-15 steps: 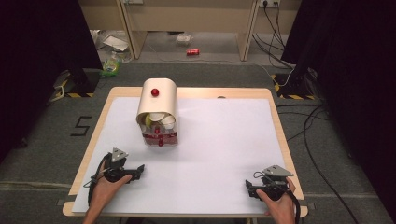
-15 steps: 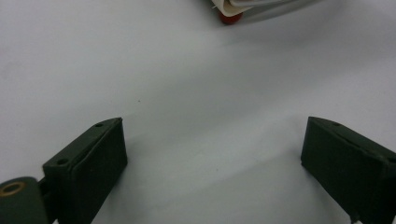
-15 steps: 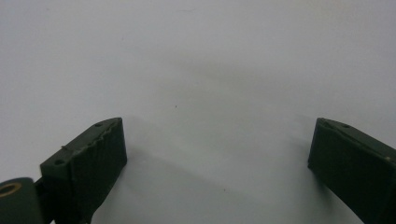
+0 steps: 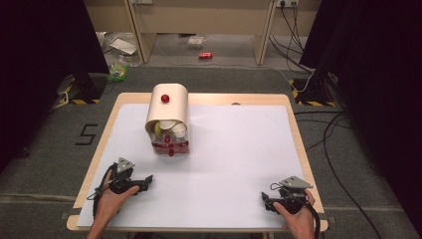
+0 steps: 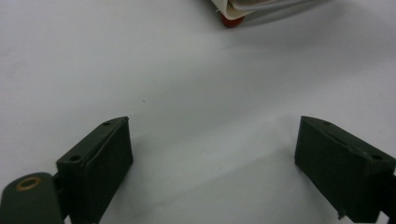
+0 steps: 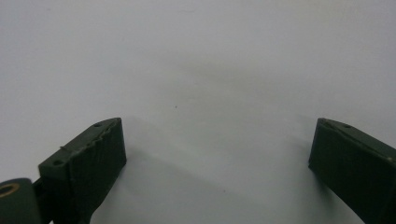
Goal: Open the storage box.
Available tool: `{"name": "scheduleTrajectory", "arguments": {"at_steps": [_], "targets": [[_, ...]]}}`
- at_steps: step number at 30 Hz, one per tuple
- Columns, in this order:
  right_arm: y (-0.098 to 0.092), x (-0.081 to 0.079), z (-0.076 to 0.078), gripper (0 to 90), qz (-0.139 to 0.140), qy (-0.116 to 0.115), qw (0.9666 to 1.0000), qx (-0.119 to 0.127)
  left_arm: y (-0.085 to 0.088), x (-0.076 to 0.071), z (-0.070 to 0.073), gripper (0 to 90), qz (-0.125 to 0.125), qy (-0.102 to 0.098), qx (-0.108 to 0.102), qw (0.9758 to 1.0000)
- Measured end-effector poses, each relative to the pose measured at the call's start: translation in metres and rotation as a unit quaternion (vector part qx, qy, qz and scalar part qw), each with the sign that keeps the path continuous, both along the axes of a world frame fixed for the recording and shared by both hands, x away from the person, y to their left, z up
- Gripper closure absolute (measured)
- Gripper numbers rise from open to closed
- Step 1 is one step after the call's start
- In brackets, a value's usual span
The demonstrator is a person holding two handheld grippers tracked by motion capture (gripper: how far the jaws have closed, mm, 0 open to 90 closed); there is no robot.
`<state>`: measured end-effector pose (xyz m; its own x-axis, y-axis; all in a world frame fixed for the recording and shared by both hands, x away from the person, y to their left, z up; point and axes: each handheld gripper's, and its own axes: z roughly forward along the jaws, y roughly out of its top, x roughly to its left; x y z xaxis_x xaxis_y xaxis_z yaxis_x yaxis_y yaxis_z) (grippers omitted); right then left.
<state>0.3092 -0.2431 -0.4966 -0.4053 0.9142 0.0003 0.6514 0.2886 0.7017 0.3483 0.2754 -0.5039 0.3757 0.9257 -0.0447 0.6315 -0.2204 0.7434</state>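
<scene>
Bread box (image 4: 168, 117) sits toward the bench's (image 4: 239, 149) far-left part, unmoved since the earlier frame; both hands rest as before at the near corners; left tongs (image 4: 147, 179) spread wide on nothing; right tongs (image 4: 265, 200) likewise spread, holding nothing.

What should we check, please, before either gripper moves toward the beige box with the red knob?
1. Left gripper open with nothing between the jaws: ok; the left gripper view shows bare white sheet between them.
2. Right gripper open and holding nothing: ok.
3. Path from the left gripper to the beige box free: ok; only white sheet lies between.
4. Box upright and well inside the table edge: ok.
5. Red knob on the lid in sight: ok.
6. Contents at the box's open front, white pieces and red parts, loose or fixed: cannot tell.
</scene>
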Motion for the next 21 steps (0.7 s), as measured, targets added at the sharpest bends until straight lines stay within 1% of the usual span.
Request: {"name": "scheduleTrajectory", "arguments": {"at_steps": [3,4,5,6,7,9,11,12,13,14,15,16,19,20,21], "targets": [[0.0,0.0,0.0,4.2,0.0,0.0,1.0,0.0,0.002,-0.001,0.001,13.7,-0.002,-0.002,0.0,1.0],[0.0,0.0,0.0,4.2,0.0,-0.001,1.0,0.0,0.003,-0.001,0.001,14.7,-0.003,-0.001,-0.003,1.0],[0.0,0.0,0.0,4.1,0.001,0.0,1.0,0.0,0.003,-0.001,0.002,15.0,-0.006,0.0,-0.012,0.9999],[0.0,0.0,0.0,4.1,-0.001,0.001,1.0,0.001,0.003,-0.001,0.002,15.2,-0.006,0.0,-0.012,0.9999],[0.0,0.0,0.0,4.1,-0.001,0.001,1.0,0.001,0.002,-0.001,0.003,15.2,-0.007,0.0,-0.017,0.9998],[0.0,0.0,0.0,4.0,0.0,-0.001,1.0,0.0,0.0,-0.002,0.005,15.1,-0.012,-0.003,-0.016,0.9998],[0.0,0.0,0.0,3.9,0.0,-0.001,1.0,0.001,-0.005,-0.004,0.01,15.2,-0.02,-0.01,-0.021,0.9995],[0.0,0.0,0.0,3.9,0.0,-0.001,1.0,0.001,-0.005,-0.004,0.01,15.2,-0.02,-0.01,-0.021,0.9995],[0.0,0.0,0.0,3.8,0.0,-0.001,1.0,0.001,-0.008,-0.006,0.014,15.3,-0.027,-0.015,-0.02,0.9993],[0.0,0.0,0.0,3.7,0.0,-0.001,1.0,0.0,-0.008,-0.006,0.014,15.3,-0.027,-0.015,-0.02,0.9993],[0.0,0.0,0.0,3.7,0.0,-0.001,1.0,0.0,-0.01,-0.007,0.02,15.4,-0.032,-0.023,-0.023,0.999],[0.0,0.0,0.0,3.7,0.0,-0.001,1.0,0.0,-0.01,-0.007,0.02,15.6,-0.032,-0.023,-0.023,0.999],[0.0,0.0,-0.001,3.5,-0.001,-0.001,1.0,0.001,-0.012,-0.008,0.029,16.6,-0.035,-0.034,-0.035,0.9982],[0.0,0.0,-0.001,3.4,-0.001,-0.001,1.0,0.001,-0.013,-0.009,0.034,17.0,-0.04,-0.039,-0.042,0.9976],[0.0,0.0,-0.001,3.4,-0.001,-0.001,1.0,0.001,-0.013,-0.009,0.034,17.2,-0.04,-0.039,-0.042,0.9976]]}}
